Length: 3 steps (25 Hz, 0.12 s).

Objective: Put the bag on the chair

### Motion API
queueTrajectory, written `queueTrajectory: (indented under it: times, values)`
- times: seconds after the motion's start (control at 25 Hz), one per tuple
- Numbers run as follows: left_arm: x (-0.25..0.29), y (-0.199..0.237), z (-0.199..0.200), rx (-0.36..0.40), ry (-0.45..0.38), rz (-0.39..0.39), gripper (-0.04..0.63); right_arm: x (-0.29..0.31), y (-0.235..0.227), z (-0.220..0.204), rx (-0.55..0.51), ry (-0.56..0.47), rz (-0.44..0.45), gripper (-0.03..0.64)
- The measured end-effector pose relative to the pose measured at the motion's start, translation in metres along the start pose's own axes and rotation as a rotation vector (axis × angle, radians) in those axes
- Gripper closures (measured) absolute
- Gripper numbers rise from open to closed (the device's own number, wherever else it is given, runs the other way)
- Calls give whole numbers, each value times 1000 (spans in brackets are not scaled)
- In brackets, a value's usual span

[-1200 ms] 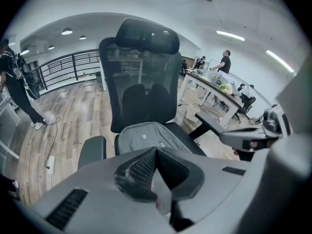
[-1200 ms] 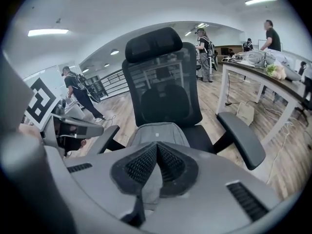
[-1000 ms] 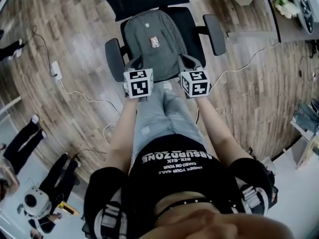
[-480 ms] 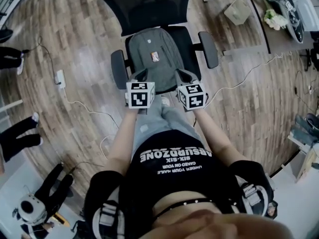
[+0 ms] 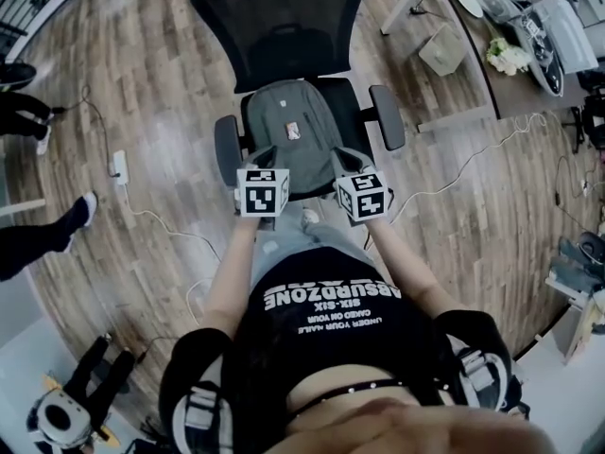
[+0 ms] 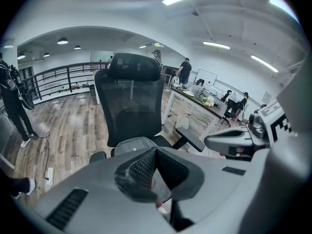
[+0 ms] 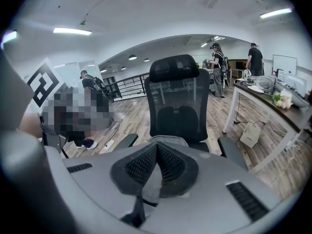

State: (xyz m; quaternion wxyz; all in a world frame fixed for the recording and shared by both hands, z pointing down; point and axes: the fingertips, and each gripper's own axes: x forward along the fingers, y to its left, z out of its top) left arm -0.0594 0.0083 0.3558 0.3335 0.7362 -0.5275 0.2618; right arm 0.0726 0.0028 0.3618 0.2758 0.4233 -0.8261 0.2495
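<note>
The grey backpack (image 5: 291,132) lies flat on the seat of the black mesh office chair (image 5: 280,28), between its two armrests. My left gripper (image 5: 264,155) and right gripper (image 5: 344,157) hover side by side at the front edge of the seat, just short of the bag's near end. Both are shut, and nothing shows between their jaws. In the left gripper view the closed left gripper (image 6: 155,151) points at the bag (image 6: 132,144) and the chair (image 6: 131,99). The right gripper view shows the right gripper (image 7: 156,148) closed below the bag's top (image 7: 169,140).
A desk (image 5: 515,74) with flowers and dishes stands at the right, a cardboard box (image 5: 442,49) beside its leg. A power strip (image 5: 119,165) and cables trail over the wooden floor on the left. People's legs (image 5: 38,239) show at the left edge.
Both grippers have drawn back from the bag's near corners toward the person's body. The view has pulled away, so the whole chair back now shows. The bag stays on the seat.
</note>
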Motion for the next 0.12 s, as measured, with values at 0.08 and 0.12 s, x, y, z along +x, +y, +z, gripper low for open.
queueTrajectory:
  times: [0.08,0.12]
  values:
    - [-9,0,-2,-10,2,2,578,-8,2,-1,-2,-1,2,601]
    - [-13,-1,-4,-16,4,1,578,-12,3,-2,-3,0,3,600]
